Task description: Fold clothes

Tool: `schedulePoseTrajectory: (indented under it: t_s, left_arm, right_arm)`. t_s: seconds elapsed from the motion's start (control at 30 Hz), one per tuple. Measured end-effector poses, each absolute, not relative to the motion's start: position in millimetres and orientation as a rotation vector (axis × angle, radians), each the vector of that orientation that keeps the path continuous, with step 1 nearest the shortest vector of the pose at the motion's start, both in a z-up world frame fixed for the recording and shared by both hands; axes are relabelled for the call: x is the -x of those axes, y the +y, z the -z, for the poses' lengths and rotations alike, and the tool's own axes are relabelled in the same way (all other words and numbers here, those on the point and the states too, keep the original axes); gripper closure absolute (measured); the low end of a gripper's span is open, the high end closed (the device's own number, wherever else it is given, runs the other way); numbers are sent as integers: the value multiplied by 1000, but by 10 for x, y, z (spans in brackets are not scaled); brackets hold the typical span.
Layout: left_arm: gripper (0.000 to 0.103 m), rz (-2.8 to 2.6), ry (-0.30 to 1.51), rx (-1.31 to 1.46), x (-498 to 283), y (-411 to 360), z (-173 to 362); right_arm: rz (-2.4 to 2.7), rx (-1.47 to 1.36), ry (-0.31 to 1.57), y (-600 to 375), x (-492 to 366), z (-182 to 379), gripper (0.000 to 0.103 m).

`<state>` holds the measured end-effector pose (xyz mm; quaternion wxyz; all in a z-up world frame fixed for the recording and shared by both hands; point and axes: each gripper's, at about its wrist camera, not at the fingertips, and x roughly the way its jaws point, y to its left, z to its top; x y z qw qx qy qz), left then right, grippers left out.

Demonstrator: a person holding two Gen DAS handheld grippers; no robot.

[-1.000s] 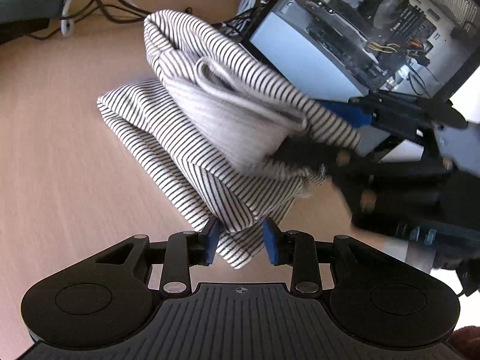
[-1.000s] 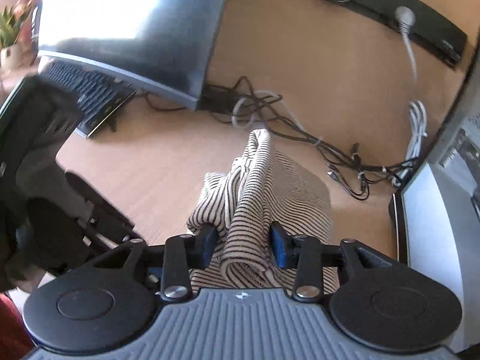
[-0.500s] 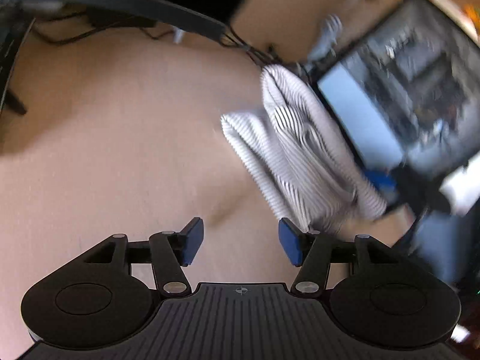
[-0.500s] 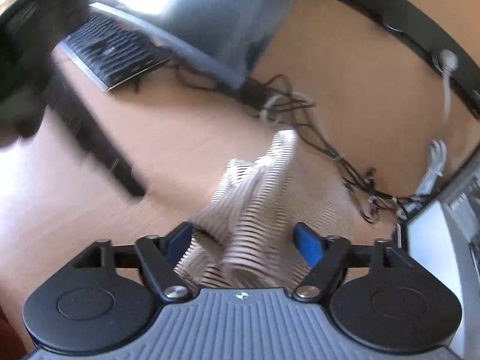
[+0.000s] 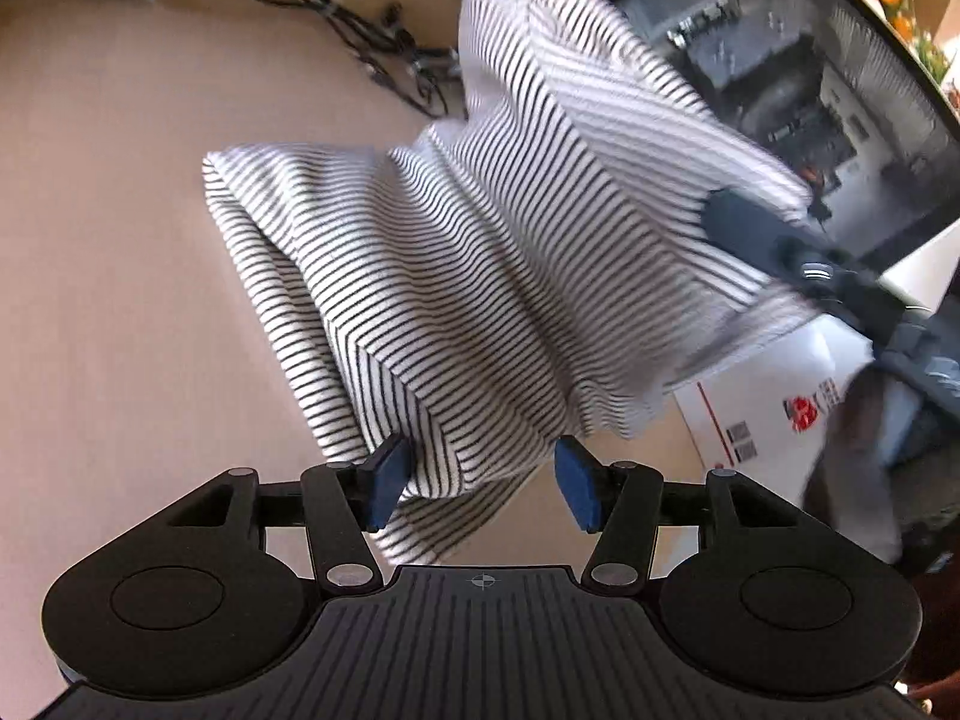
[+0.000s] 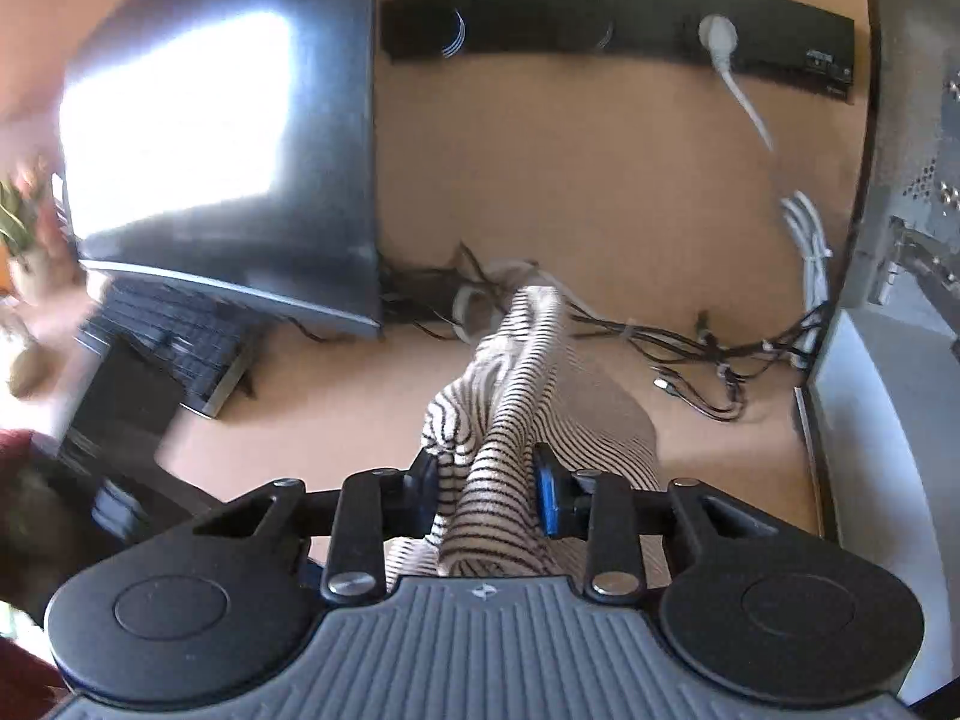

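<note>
A black-and-white striped garment (image 5: 450, 276) lies bunched on the wooden desk (image 5: 120, 300), with its right side lifted off the surface. My left gripper (image 5: 480, 489) is open around the garment's near lower corner. Its left pad touches the cloth and its right pad stands clear. In the right wrist view my right gripper (image 6: 486, 489) has its jaws closing, and the pads press on a thick fold of the striped garment (image 6: 516, 396). One finger (image 5: 744, 228) of that right gripper shows in the left wrist view, gripping the raised edge.
An open computer case (image 5: 810, 90) stands at the right, with a white printed box (image 5: 780, 408) in front of it. Tangled cables (image 5: 372, 42) lie behind the garment. A monitor (image 6: 228, 168), a keyboard (image 6: 174, 348) and a black power strip (image 6: 600, 42) occupy the back left.
My left gripper let go of the hem, swung away, and is back at it with wider jaws. My right gripper opened wide, then closed again on the cloth and raised it.
</note>
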<state>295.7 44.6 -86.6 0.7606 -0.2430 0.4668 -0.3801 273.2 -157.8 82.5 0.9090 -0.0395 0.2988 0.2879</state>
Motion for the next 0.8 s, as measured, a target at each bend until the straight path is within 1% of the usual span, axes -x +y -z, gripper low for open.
schedulePoseTrajectory:
  t_s: [0.07,0.17,0.2,0.23,0.27,0.3,0.33,0.37,0.4,0.43,0.5,0.53,0.57,0.6,0.73,0.8]
  left_arm:
    - [45,843,1028,502,-2990,345,893]
    - [45,861,1016,460,-2973,302,896]
    - [55,857,1018,436,-2961,326,881]
    - [57,853,1020,413,-2949,349,867]
    - [56,847,1022,394,-2939,390,853]
    - [49,838,1024,384,-2931,468,837]
    - [38,829,1025,374,-2923,546,821]
    - [35,819,1023,369,-2916,631,798]
    - [34,803,1013,376,-2912,733,759]
    - [34,788,1002,384,-2908,835,721]
    - [34,756,964,416,-2939,1005,611]
    - [34,749,936,437,-2968,1049,532]
    - [34,742,908,457,-2997,1093,453]
    - [34,741,883,470,-3035,1095,374]
    - [34,795,805,454,-3257,749,52]
    - [32,812,796,423,-3382,546,1]
  right_arm:
    - [-639,39,654,-1561,-2700,-807,73]
    - [-677,45,729,-1403,-2709,-543,73]
    - [-679,52,751,-1357,-2717,-445,73]
    - [-680,44,771,-1343,-2737,-363,71]
    - [-683,26,791,-1343,-2762,-291,71]
    - [-680,30,801,-1340,-2768,-243,71]
    - [-674,44,805,-1335,-2763,-207,71]
    - [-669,88,801,-1296,-2738,-168,69]
    - [-666,147,791,-1238,-2703,-127,69]
    - [-662,207,782,-1181,-2667,-86,66]
    - [-662,319,746,-1031,-2573,-6,55]
    - [-662,375,726,-952,-2524,34,52]
    - [-662,430,705,-873,-2474,74,45]
    - [-665,461,694,-823,-2455,92,42]
    - [-679,527,671,-702,-2440,115,42]
    - [-674,534,669,-698,-2431,112,42]
